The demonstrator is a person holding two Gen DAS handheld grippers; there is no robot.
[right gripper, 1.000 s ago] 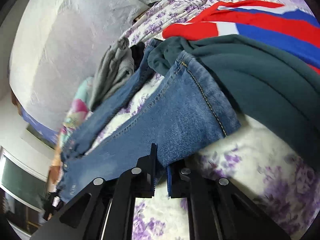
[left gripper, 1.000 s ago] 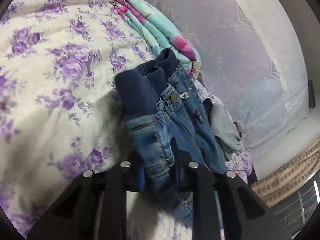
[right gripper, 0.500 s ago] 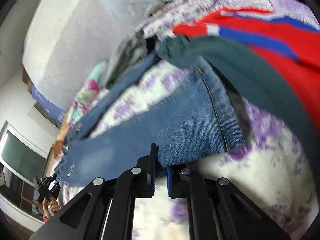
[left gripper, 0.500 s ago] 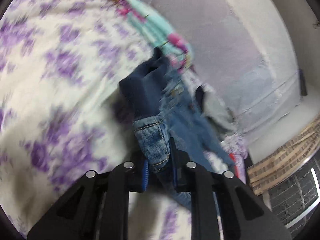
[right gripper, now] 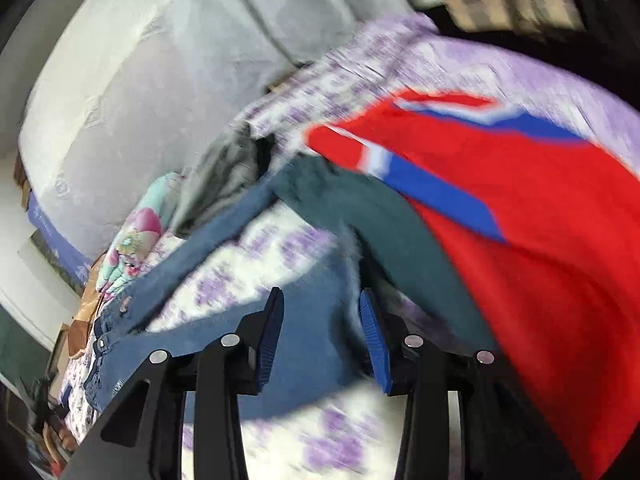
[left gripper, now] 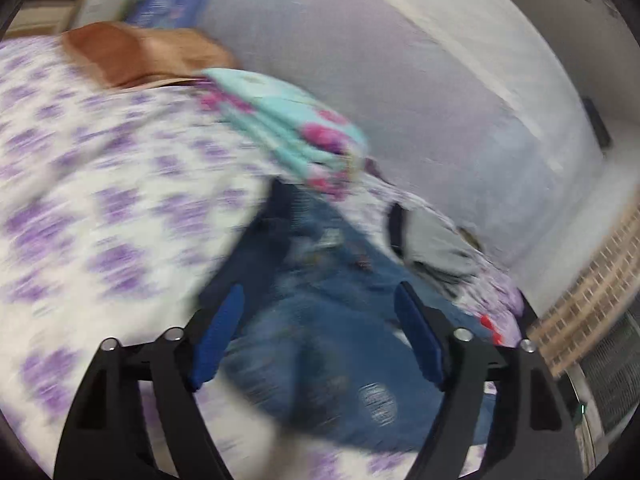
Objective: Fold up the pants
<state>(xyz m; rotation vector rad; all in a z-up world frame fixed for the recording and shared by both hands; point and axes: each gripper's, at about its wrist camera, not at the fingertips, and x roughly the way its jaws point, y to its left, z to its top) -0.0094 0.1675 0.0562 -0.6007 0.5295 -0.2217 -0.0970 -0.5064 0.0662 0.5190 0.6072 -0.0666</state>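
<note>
Both views are blurred by motion.

Left wrist view: the left claw [left gripper: 320, 332] stands wide apart, its jaws having just been opening. The blue pads [left gripper: 218, 336] touch nothing. The jeans [left gripper: 320, 320] lie on the bed [left gripper: 100, 200] beyond and between the pads, released, spreading from the centre of the frame to the lower right. The bed carries a white cover with purple flowers. A folded turquoise-and-pink cloth [left gripper: 288, 128] sits at upper centre, just above the jeans. A brown item [left gripper: 136, 54] lies at upper left. A grey garment [left gripper: 436, 244] lies at right of centre, beside the jeans.

Right wrist view: the right claw [right gripper: 320, 340] is parted, its jaws having just been opening. One leg of the jeans [right gripper: 304, 344] passes between the pads; whether either pad touches the denim cannot be told through the blur. The second leg runs from left of centre toward the middle of the frame. A dark green garment [right gripper: 380, 220] overlaps the denim at centre right. A red, white and blue garment [right gripper: 520, 220] fills the right side.
</note>
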